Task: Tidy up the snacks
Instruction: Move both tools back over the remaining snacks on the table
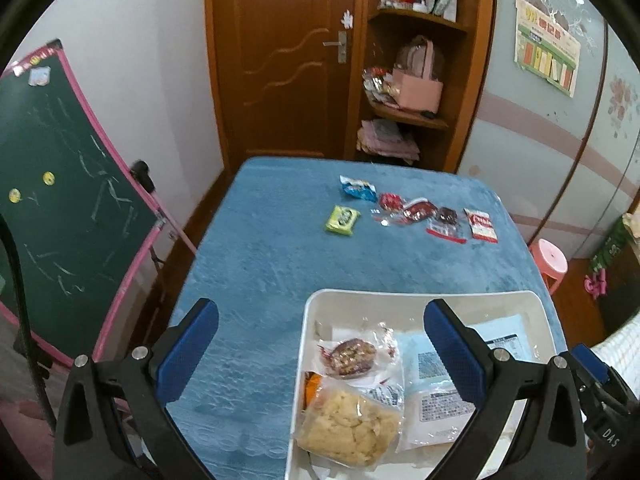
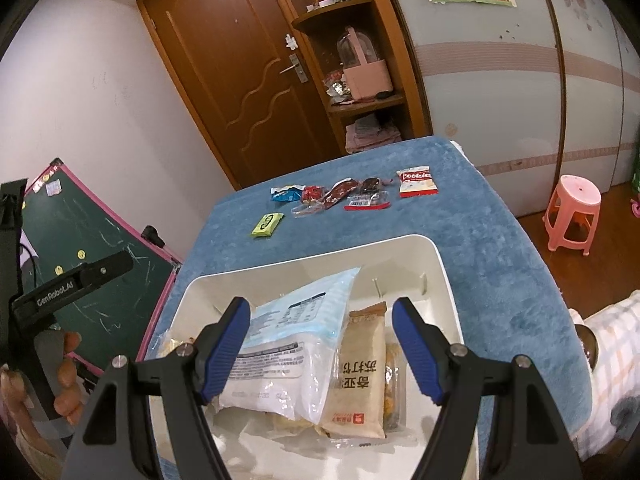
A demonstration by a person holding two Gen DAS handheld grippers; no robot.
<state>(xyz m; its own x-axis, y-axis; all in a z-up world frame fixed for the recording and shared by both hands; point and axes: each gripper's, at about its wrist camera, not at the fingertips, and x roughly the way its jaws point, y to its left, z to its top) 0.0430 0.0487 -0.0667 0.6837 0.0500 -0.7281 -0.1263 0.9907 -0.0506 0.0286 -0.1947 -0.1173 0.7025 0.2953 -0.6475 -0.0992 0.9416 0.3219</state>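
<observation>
A white bin [image 1: 420,298] [image 2: 440,256] sits at the near edge of the blue table and holds several packs: a crumbly yellow cake [image 1: 352,424], a dark cookie [image 1: 352,358], a large pale blue-white pack [image 2: 288,344] and a tan cracker pack [image 2: 360,372]. Loose snacks lie in a row at the far side: green pack [image 1: 341,220] [image 2: 267,224], blue pack [image 1: 358,188], red packs [image 1: 404,208], a Cookies pack [image 2: 416,182]. My left gripper [image 1: 320,344] is open and empty over the bin's left rim. My right gripper [image 2: 320,348] is open and empty above the bin's packs.
The blue cloth table [image 1: 260,264] has a green chalkboard [image 1: 60,200] to its left. A wooden door and shelf [image 1: 404,80] stand behind. A pink stool [image 2: 572,216] stands on the floor at the right.
</observation>
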